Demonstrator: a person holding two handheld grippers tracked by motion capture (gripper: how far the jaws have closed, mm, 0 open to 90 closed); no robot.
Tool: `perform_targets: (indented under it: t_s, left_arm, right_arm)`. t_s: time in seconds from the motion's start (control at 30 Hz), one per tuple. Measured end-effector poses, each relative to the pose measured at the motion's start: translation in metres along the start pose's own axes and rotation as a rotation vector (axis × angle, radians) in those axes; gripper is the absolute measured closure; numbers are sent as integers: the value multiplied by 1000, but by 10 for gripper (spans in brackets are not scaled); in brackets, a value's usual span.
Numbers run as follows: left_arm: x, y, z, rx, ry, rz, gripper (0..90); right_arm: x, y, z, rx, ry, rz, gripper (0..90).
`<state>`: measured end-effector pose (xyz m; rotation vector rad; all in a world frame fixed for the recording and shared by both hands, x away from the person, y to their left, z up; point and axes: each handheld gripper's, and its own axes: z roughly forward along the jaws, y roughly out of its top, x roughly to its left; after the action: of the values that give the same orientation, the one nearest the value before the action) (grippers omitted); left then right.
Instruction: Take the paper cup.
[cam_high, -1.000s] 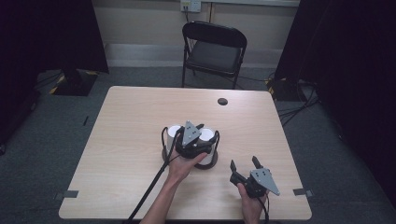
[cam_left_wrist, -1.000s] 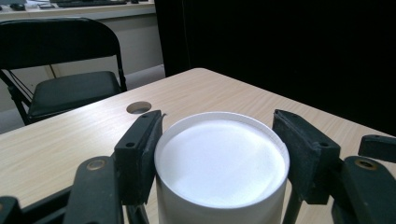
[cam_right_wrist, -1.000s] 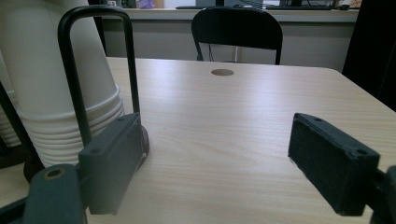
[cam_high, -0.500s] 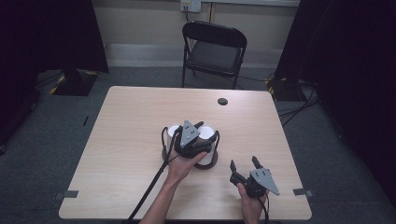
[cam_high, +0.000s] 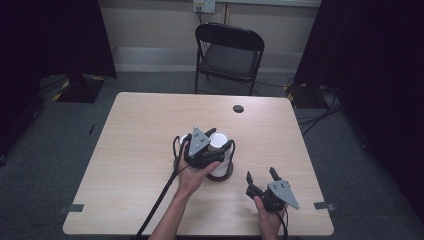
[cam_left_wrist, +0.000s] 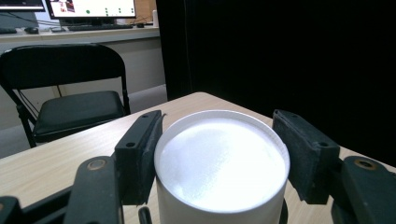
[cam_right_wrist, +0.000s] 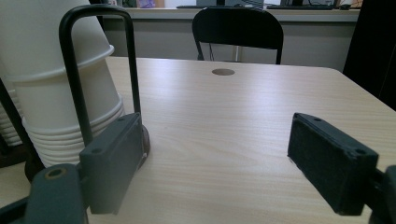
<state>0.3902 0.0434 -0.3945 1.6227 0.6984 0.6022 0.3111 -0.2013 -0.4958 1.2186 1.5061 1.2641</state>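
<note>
Your desk (cam_high: 130, 150) is pale wood-grain laminate, matt and smooth. Near its middle a black wire rack (cam_right_wrist: 79, 70) holds stacked white paper cups (cam_right_wrist: 56, 84), upside down, their long axis upright. Your left gripper (cam_left_wrist: 217, 154) sits over that stack, its black pads clamped on either side of the top cup (cam_left_wrist: 220, 163), whose round flat base faces up. Lifting it means going straight up along that axis. Your right gripper (cam_high: 260, 176) rests well apart near the desk's front edge, jaws wide and holding nothing.

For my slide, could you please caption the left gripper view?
Left gripper with jaws closed on an upturned white paper cup above a wooden table, black folding chair behind.
</note>
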Motion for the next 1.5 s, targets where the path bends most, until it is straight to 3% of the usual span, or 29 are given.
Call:
perform_targets:
  t_s: [0.87,1.17,1.5]
  left_arm:
    - [2,14,-14,-61,7,-30,354]
    - [4,19,-17,-77,-19,-48,354]
    - [4,24,-25,-108,-10,-50,354]
  right_arm:
    - [0,0,1,9,2,-2,177]
    - [0,0,0,9,2,0,176]
    - [0,0,1,6,1,2,177]
